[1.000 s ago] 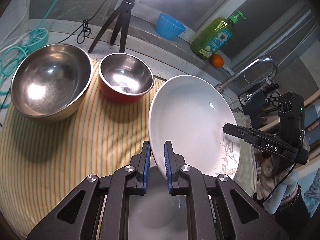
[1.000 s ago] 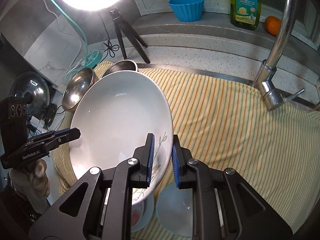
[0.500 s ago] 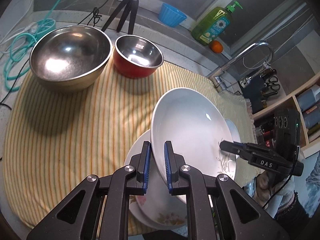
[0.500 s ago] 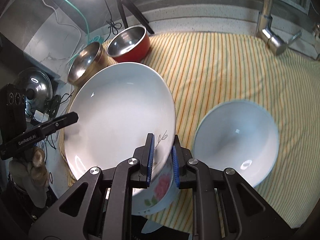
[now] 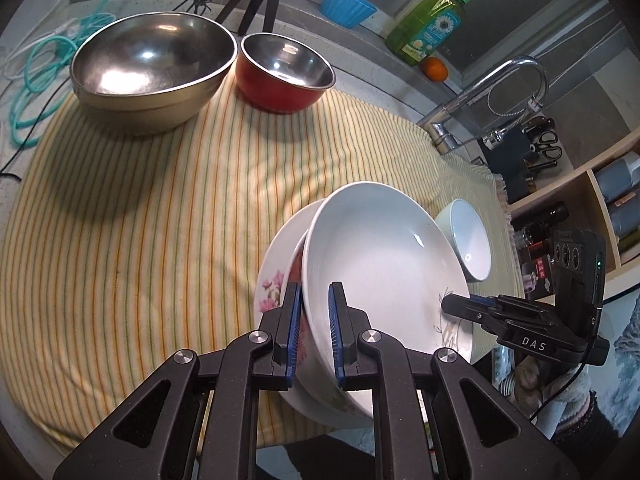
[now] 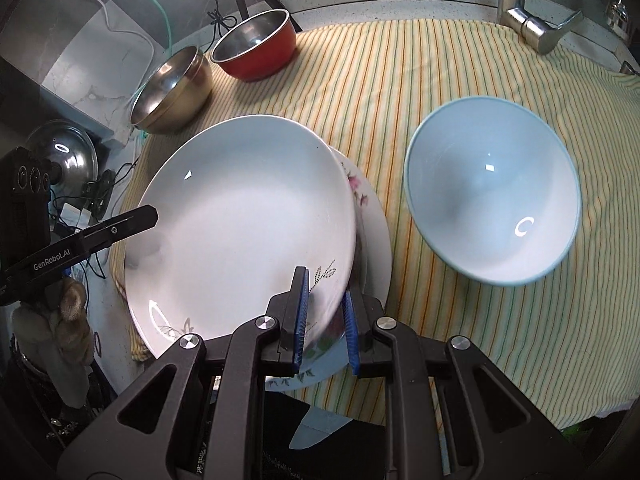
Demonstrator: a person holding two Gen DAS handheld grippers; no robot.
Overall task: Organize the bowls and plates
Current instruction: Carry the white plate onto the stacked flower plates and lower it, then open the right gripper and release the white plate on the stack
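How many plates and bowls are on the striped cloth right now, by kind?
Plates: 2, the white plate held by both grippers, and the floral plate under it.
Metal bowls: 2, the steel bowl and the red bowl.
Ceramic bowls: 1, the pale blue bowl.
Total: 5.

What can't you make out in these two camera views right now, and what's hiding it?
- Floral plate: mostly covered by the white plate in both views, so contact between them is unclear.
- Faucet: top cut off by the right wrist view's upper edge.
- Light blue bowl: partly hidden behind the white plate in the left wrist view.
- Shelf bottles: labels too small to read, left wrist view.
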